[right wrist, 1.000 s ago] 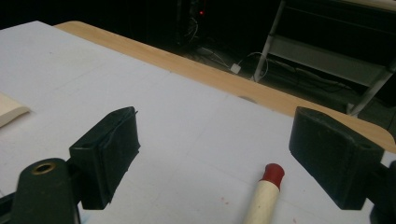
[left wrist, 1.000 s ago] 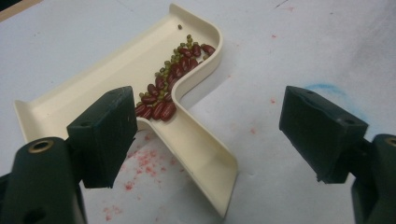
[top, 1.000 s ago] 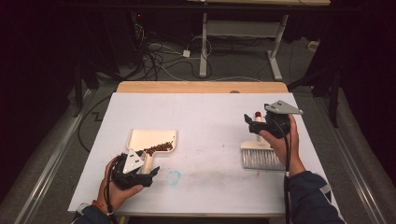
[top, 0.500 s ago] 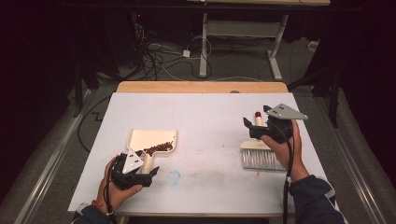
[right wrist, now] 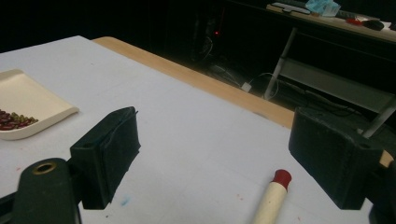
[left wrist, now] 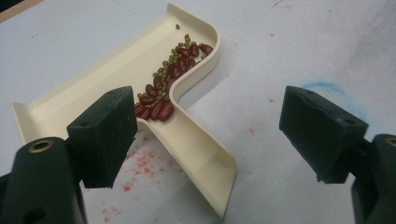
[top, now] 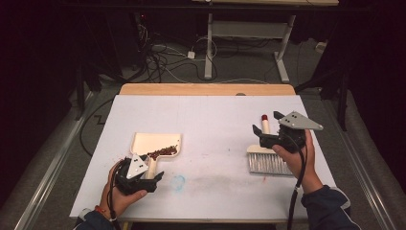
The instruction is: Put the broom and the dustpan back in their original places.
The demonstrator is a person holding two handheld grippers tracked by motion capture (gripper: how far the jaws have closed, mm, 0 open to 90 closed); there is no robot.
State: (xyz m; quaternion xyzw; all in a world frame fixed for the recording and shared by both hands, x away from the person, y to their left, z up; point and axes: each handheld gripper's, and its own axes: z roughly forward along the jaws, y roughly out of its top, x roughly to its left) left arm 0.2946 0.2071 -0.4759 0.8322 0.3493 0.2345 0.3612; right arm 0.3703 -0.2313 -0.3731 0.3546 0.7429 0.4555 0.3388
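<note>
Dustpan (left wrist: 140, 70) handle between open left tongs (top: 152, 176), ungripped; right tongs (top: 268, 123) open above brush (top: 266, 160). Risk: beans (left wrist: 170, 84) spilling toward 6 o'clock onto tabletop (top: 215, 120) if tilted.

Bare worktop (top: 215, 124) between dustpan (top: 153, 143) and brush (top: 267, 160), open for passing. Far half unobstructed too. Dustpan handle between left tool (left wrist: 219, 130) jaws.

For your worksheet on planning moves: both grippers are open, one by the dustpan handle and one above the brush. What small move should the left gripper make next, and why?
Probably close the left gripper on the dustpan handle. Its jaws stand open on either side of the handle, and the beans already lie in the dustpan, so it seems ready to be lifted. The brush lies on the table.
</note>
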